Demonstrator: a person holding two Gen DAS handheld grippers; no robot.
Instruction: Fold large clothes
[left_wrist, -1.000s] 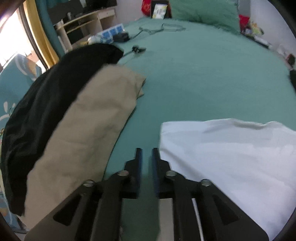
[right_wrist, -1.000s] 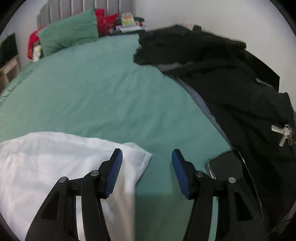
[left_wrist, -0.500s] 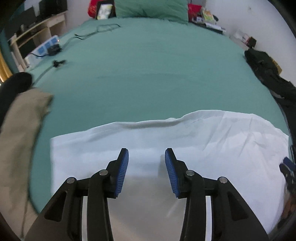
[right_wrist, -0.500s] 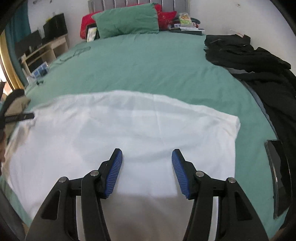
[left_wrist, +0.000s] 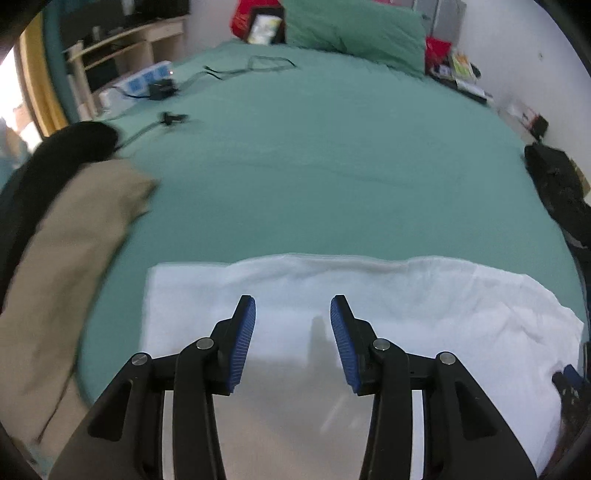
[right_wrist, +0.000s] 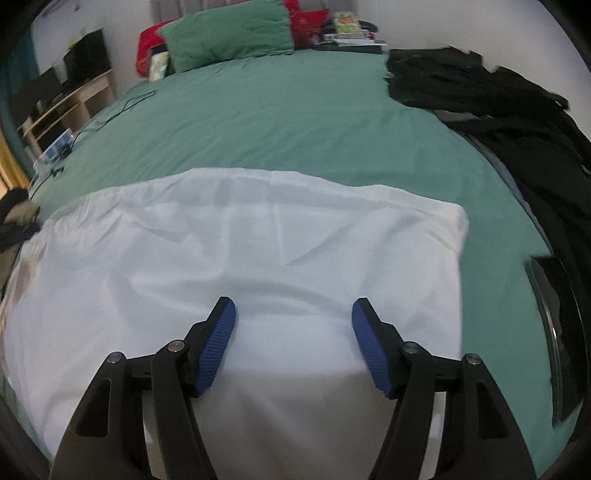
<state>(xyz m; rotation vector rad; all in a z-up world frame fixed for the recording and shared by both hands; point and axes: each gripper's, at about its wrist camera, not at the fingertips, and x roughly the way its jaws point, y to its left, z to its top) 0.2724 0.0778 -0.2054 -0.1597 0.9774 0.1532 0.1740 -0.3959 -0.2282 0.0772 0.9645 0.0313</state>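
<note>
A white garment (left_wrist: 406, 295) lies folded flat on the green bed sheet (left_wrist: 314, 166), near the front edge. My left gripper (left_wrist: 292, 306) hangs over the garment's left part, open, with nothing between its blue pads. In the right wrist view the same white garment (right_wrist: 221, 240) spreads wide, lightly creased. My right gripper (right_wrist: 293, 310) is above its near right part; its jaws are opening, and only the cloth below shows between them. Neither gripper holds the fabric.
A beige garment (left_wrist: 74, 240) and a black one (left_wrist: 66, 147) lie at the bed's left edge. Black clothes (right_wrist: 498, 110) are heaped along the right side, beside a dark phone (right_wrist: 554, 314). Cables (left_wrist: 166, 118) and a green pillow (right_wrist: 229, 33) lie farther back.
Both grippers swung from the garment's outer corners to above its middle. The left jaws went from nearly closed to open, and the right jaws spread wider.
</note>
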